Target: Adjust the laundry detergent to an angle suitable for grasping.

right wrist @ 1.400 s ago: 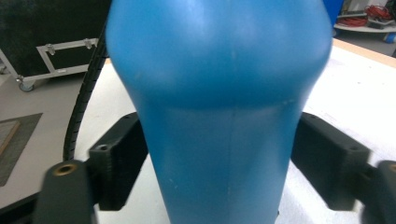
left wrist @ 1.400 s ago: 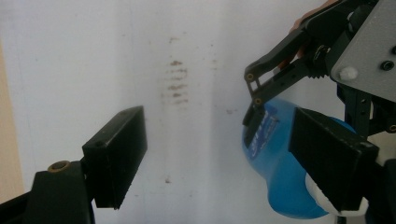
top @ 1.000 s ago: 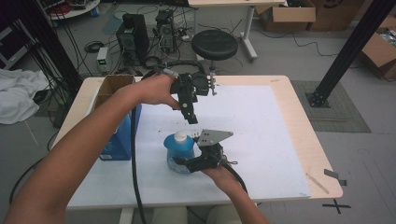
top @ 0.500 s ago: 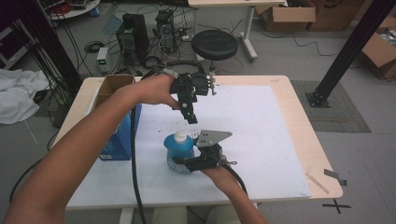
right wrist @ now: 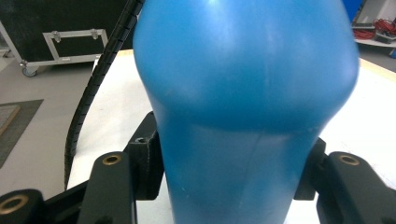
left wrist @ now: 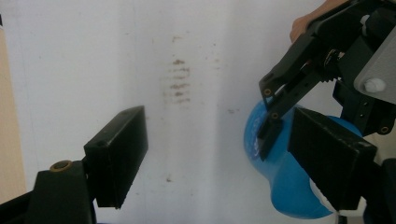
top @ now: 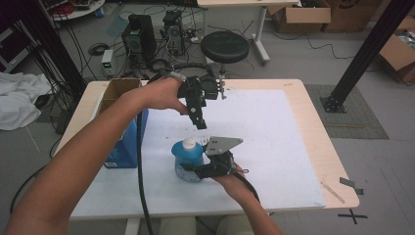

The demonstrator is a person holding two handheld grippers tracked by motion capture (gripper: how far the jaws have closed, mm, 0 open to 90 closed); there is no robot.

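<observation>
A blue bottle (top: 188, 157) with a white cap (top: 189, 143) stands on the white sheet near the table's front. My right gripper (top: 187, 172) comes in from the right, level with the table. Its jaws have just been closing and now press on both sides of the bottle's lower body (right wrist: 247, 93). My left gripper (top: 200, 123) hangs just above and behind the bottle, pointing down, open with nothing between its fingers (left wrist: 122, 149). In the left gripper view the bottle (left wrist: 285, 186) sits at the lower right, partly behind the right-hand jaw, with a right gripper finger (left wrist: 280, 100) against it.
A blue box (top: 122, 142) and an open cardboard box (top: 117, 90) stand at the table's left side. A black cable (top: 142, 186) runs down past the box from my left hand. The white sheet (top: 274, 137) covers most of the tabletop. A black stool (top: 225, 46) stands beyond the far edge.
The right gripper's jaws have drawn in against the bottle's lower body. Both hands and the bottle have kept their places.
</observation>
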